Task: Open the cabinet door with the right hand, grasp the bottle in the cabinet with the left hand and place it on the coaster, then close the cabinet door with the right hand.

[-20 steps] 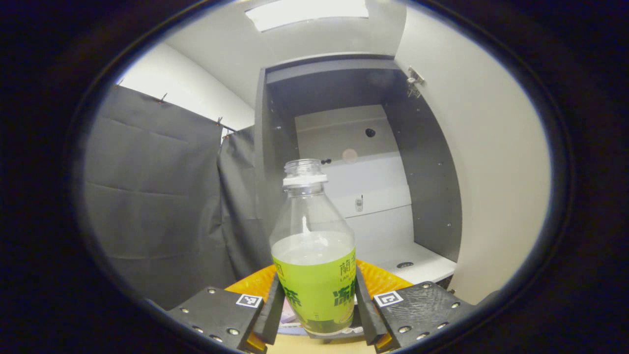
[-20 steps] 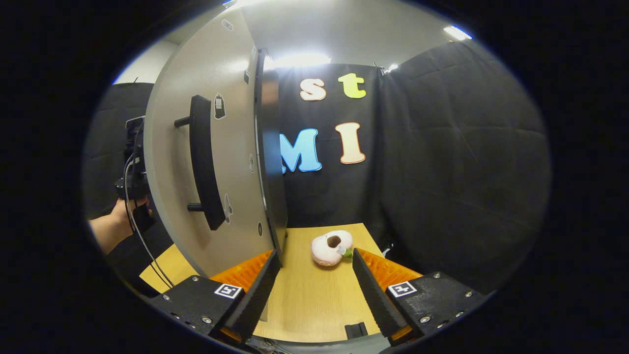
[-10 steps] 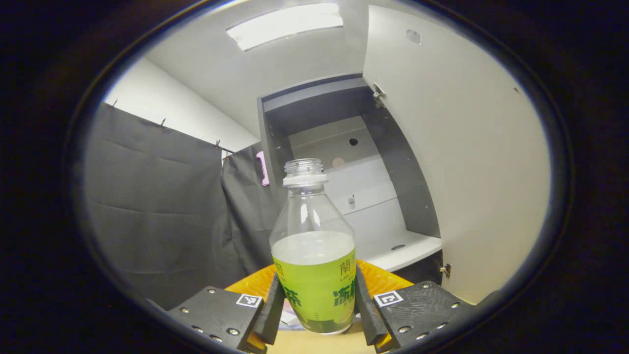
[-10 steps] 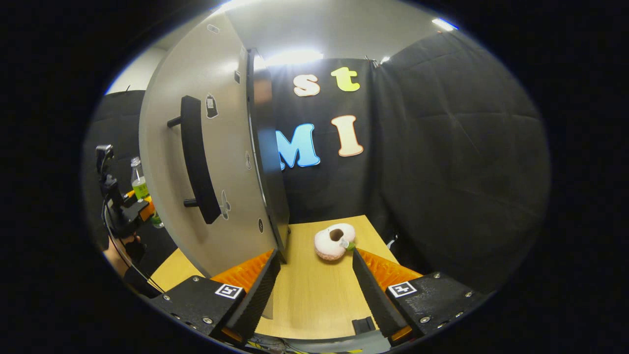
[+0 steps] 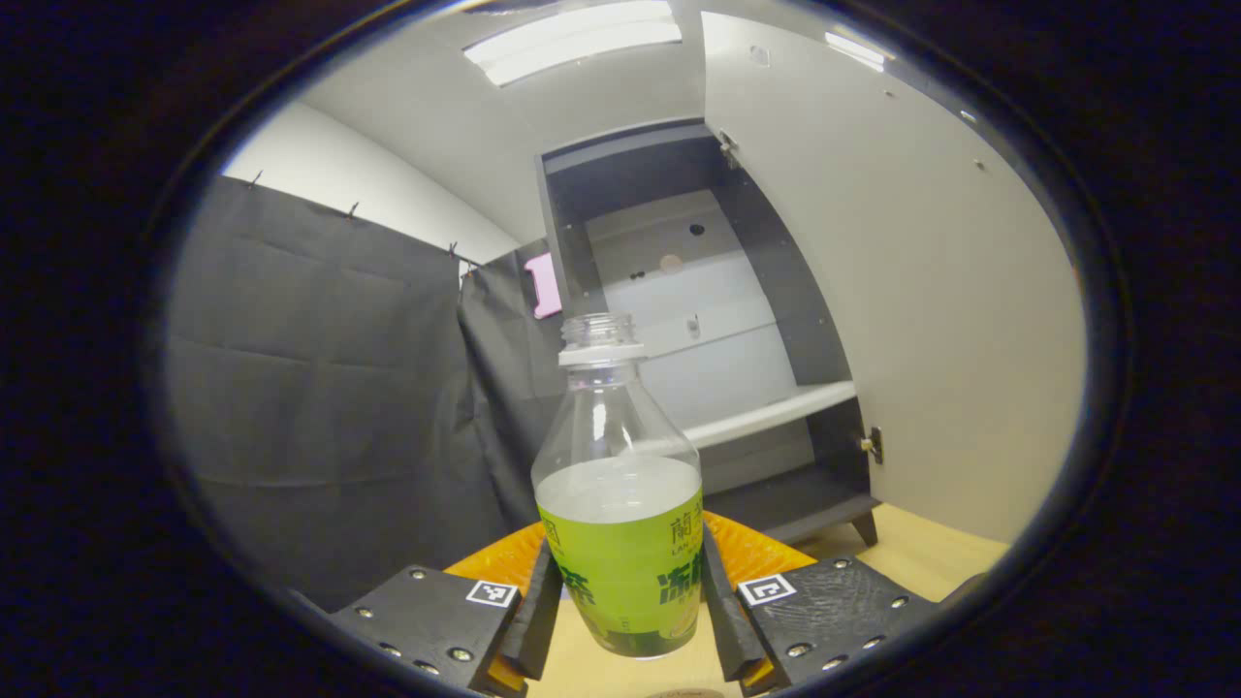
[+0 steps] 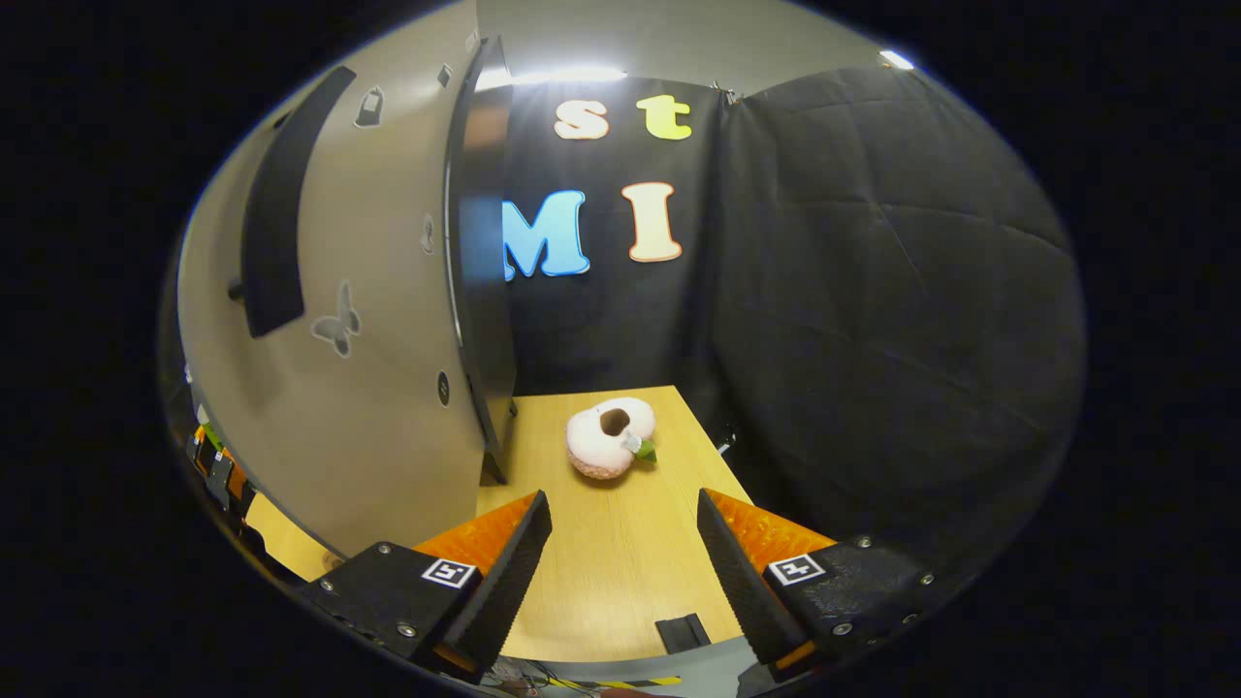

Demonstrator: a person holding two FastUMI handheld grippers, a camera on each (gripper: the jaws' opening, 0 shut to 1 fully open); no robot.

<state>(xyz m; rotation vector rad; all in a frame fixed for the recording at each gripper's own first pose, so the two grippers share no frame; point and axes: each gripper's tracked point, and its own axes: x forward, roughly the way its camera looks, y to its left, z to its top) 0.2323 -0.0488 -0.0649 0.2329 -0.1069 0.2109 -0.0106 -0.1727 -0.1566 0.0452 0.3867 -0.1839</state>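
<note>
- The bottle [image 5: 619, 504] stands at lower centre of the left gripper view, clenched between the left tongs [image 5: 620, 620], both fingers pressed to its green label; it is out of the cabinet [image 5: 679, 320] and held just above the worktop [image 5: 931, 557].
- Its clear plastic shoulders narrow to a threaded, uncapped neck with a white ring; pale liquid fills it to the top of the label.
- By the look of it, the door is opened and the bottle fetched; setting it on the coaster and shutting the door remain. No coaster can be made out for certain.
- The cabinet door [image 5: 921, 291], a smooth pale panel, stands wide at right.
- In the right gripper view the right tongs [image 6: 620, 572] are released and hold nothing over the wood-grain worktop, the door's dark bar handle [image 6: 281, 223] at upper left.
- A pink, ring-shaped plush toy [image 6: 609, 438] lies beyond.
</note>
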